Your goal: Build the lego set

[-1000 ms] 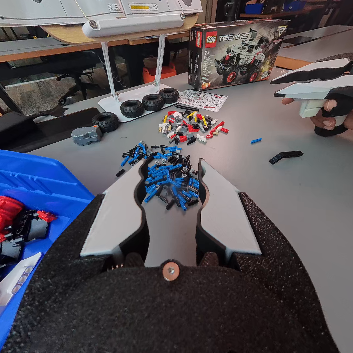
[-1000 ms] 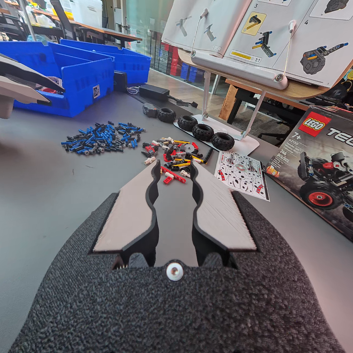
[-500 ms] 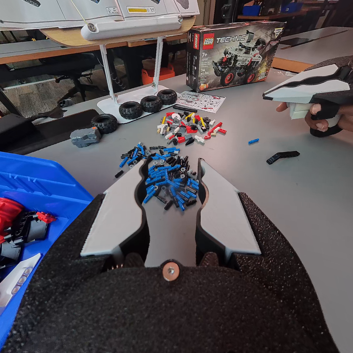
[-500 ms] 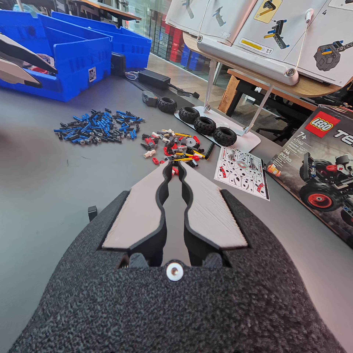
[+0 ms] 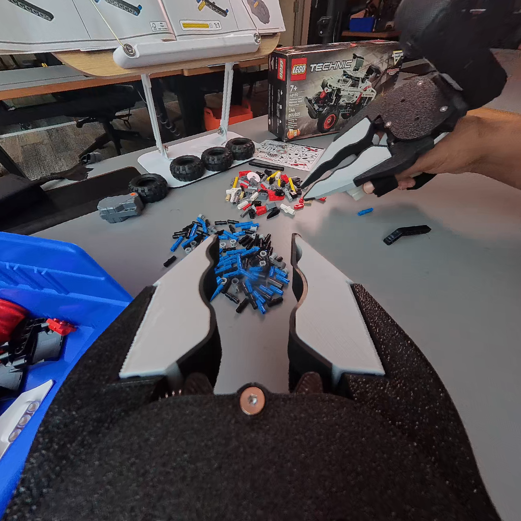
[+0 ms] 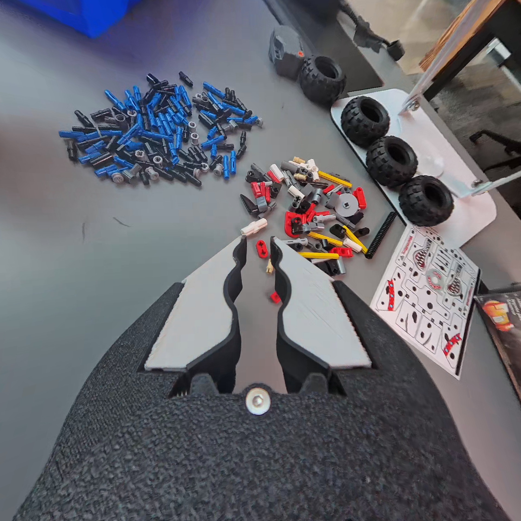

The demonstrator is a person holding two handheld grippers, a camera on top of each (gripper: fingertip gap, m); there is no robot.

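Since the earlier frame the right gripper (image 6: 258,244) has dropped from mid-table to the near edge of the mixed pile (image 6: 313,205), tips narrowed. Step in hand, by my judgement: picking a first small part; nothing is assembled. Its jaws stand slightly apart and empty, flanking a red link (image 6: 261,248). Next move calls for lowering and closing on it. Left gripper (image 5: 253,238) hovers wide open, empty, over the pin pile (image 5: 248,267).

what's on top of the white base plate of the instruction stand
Three black tyres lie in a row on the white base plate, along its near edge. The stand's two metal legs rise from it. A fourth tyre lies off it, on the table.
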